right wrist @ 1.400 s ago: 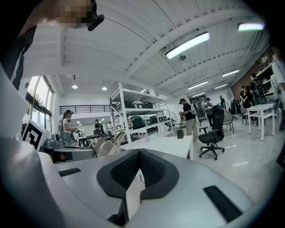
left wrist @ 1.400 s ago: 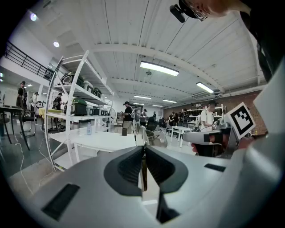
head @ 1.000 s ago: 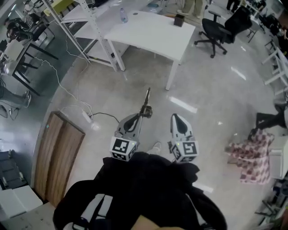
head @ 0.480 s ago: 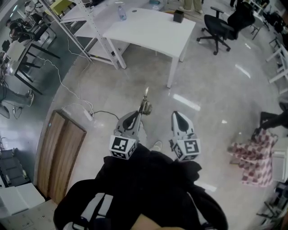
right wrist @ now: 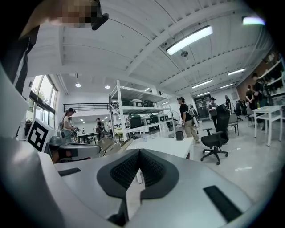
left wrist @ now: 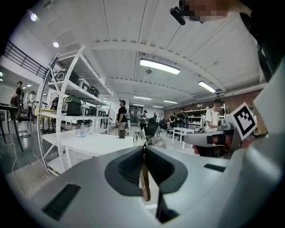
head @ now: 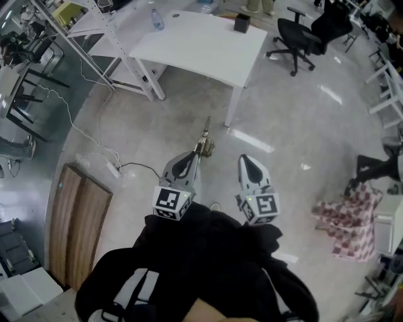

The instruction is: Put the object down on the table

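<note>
On white table (head: 201, 45): bottle (head: 155, 19), black box (head: 241, 24)

Bright, even indoor light. Long white fluorescent ceiling tubes (left wrist: 159, 66) glowing; streaky glare on glossy pale floor (head: 252, 139). White rectangular table (head: 201, 44) near blown-out. Fisheye bend strong, black vignette round gripper views, close foreground soft.

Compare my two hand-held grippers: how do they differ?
The left hand-held gripper is shut on a slender tool sticking out ahead; the right hand-held gripper is shut, empty. In the head view the left slants rightward, the right leftward. Both hang over the floor, short of the white table.
</note>
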The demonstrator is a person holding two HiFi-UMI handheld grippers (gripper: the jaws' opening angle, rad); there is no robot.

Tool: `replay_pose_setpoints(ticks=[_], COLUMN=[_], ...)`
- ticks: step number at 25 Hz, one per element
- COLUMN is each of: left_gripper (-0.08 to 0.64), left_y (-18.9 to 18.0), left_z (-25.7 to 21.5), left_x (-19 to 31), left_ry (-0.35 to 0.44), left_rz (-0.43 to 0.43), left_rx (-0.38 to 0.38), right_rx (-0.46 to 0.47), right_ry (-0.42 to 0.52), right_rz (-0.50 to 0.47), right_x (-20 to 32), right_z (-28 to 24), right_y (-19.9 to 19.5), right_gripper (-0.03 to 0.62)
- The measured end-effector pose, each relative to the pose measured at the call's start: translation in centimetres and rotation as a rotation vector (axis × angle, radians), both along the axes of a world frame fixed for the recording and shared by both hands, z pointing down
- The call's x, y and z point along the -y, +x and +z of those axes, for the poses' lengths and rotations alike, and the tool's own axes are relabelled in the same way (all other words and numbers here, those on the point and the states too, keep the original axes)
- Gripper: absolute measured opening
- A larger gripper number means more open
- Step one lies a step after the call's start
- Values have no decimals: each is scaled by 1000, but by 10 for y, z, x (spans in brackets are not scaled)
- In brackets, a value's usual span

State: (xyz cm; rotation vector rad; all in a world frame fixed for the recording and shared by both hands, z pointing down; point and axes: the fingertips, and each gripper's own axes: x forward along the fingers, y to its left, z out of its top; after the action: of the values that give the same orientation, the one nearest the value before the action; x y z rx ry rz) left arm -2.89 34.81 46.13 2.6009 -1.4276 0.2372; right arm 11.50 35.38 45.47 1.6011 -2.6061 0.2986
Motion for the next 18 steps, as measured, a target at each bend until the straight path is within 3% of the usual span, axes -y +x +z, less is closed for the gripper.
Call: replay_pose_setpoints(ticks=[18], left_gripper=[12], left_y=[-51], left_z=[-23], left_x=[257], left_ry=[11], left_rz=[82], left_rx=[-2], right_rx=[-32], right_ry=[-20], right_rz=[69], right_x=[250], right_z=[-28], right_y=[-54], right_gripper=[2])
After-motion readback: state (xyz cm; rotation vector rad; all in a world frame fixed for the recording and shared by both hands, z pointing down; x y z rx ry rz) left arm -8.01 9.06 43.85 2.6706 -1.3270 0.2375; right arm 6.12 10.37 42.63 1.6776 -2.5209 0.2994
